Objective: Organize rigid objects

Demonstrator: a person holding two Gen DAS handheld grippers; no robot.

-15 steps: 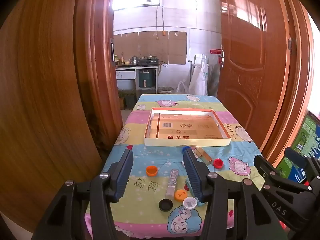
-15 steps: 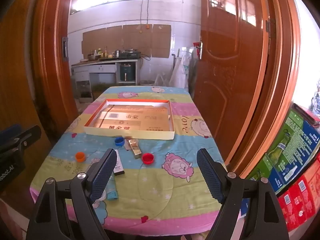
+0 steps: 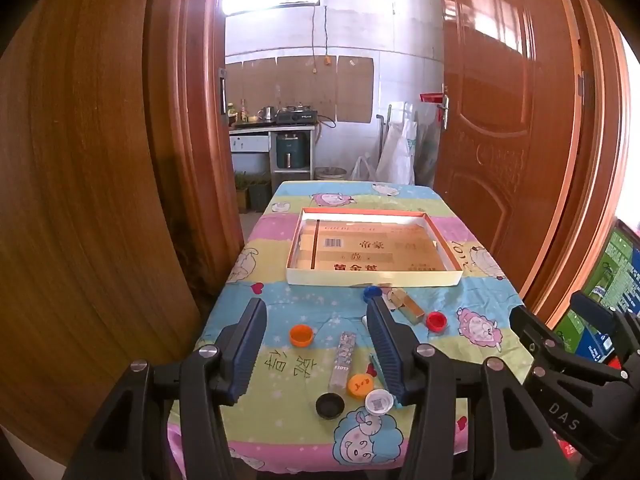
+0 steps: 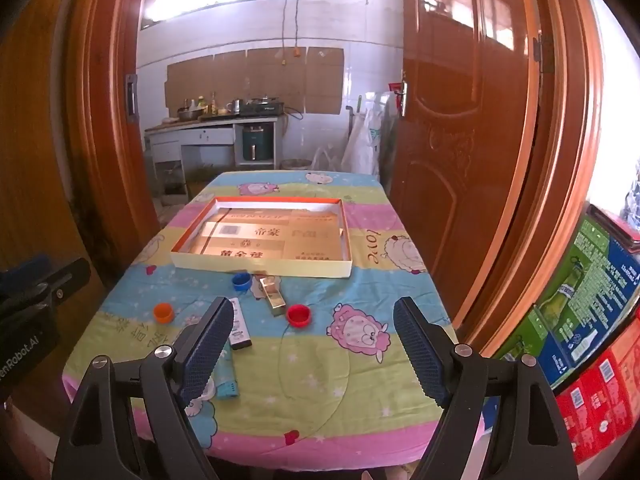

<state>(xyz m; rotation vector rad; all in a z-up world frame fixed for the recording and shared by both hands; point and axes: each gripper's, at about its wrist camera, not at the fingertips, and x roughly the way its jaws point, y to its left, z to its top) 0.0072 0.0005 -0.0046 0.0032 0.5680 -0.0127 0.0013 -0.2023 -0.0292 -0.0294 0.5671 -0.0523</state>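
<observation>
Small rigid items lie scattered on the cartoon-print tablecloth in front of a shallow cardboard box (image 3: 372, 279) (image 4: 260, 266) with an orange inner rim. Among them are a blue cap (image 3: 371, 292) (image 4: 241, 281), a gold lighter (image 3: 406, 304) (image 4: 272, 296), a red cap (image 3: 436, 321) (image 4: 299, 315), an orange cap (image 3: 301, 335) (image 4: 163, 313), a clear tube (image 3: 343, 354), and black (image 3: 329, 405), white (image 3: 378, 401) and printed orange (image 3: 359, 385) caps. My left gripper (image 3: 315, 304) hovers open above the near-left items. My right gripper (image 4: 312, 304) hangs wide open above the red cap. Neither holds anything.
A black-and-white lighter (image 4: 239, 328) and a teal lighter (image 4: 226, 380) lie by the right gripper's left finger. Wooden door panels (image 3: 100, 200) (image 4: 472, 140) flank the table. Stacked printed cartons (image 4: 592, 312) stand at the right. A kitchen counter (image 4: 208, 128) is behind.
</observation>
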